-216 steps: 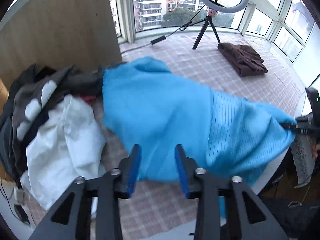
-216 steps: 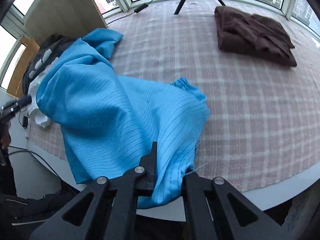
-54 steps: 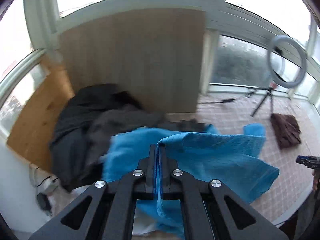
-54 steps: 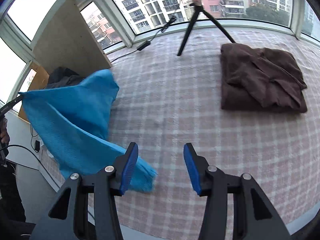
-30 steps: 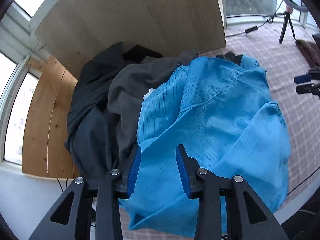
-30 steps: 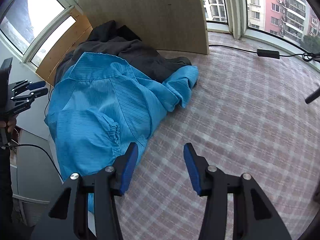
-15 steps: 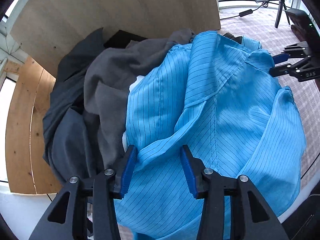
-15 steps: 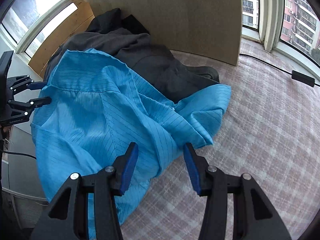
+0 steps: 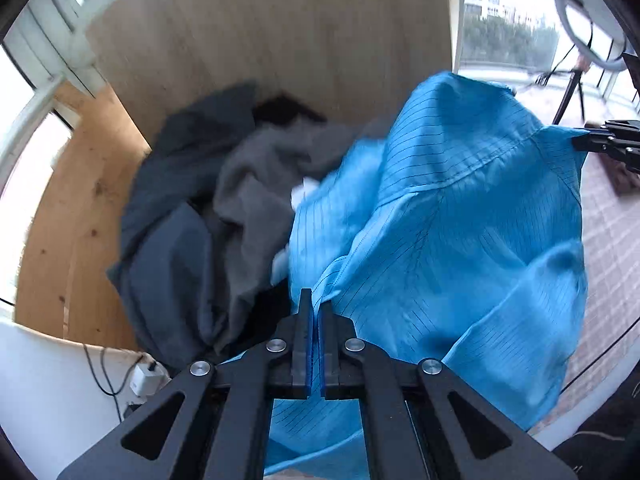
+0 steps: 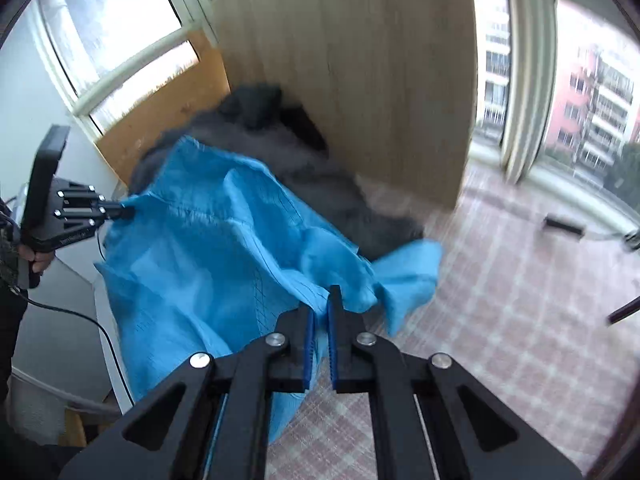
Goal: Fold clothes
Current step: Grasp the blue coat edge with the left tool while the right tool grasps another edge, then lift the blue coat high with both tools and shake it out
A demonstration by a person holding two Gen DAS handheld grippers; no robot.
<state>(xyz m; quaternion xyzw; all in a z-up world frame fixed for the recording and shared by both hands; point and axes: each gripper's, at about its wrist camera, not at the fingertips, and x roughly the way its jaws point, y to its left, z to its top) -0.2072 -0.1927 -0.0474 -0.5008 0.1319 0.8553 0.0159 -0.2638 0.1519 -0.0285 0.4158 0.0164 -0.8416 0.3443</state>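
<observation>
A bright blue pinstriped garment (image 9: 460, 240) hangs lifted and spread between both grippers, above the table edge and beside the clothes pile. My left gripper (image 9: 314, 304) is shut on a seam fold of it, the jaws closing tight with cloth pinched between them. It also shows in the right wrist view as the left gripper (image 10: 124, 212), gripping the garment's left corner. My right gripper (image 10: 322, 308) is shut on another fold of the blue garment (image 10: 220, 260), its jaws likewise closing on fabric. In the left wrist view the right gripper (image 9: 580, 144) pulls the far corner taut.
A heap of dark grey and black clothes (image 9: 200, 200) lies against an upright wooden board (image 9: 280, 40). A checked tablecloth (image 10: 500, 300) stretches to the right. At the far right are a ring light on a tripod (image 9: 588, 40) and a brown folded garment (image 9: 624, 176). A person's hand (image 10: 36, 260) holds the left gripper.
Half a second ago both grippers stood open over the blue garment. Both have now closed on it and risen, lifting it off the pile and stretching it between them.
</observation>
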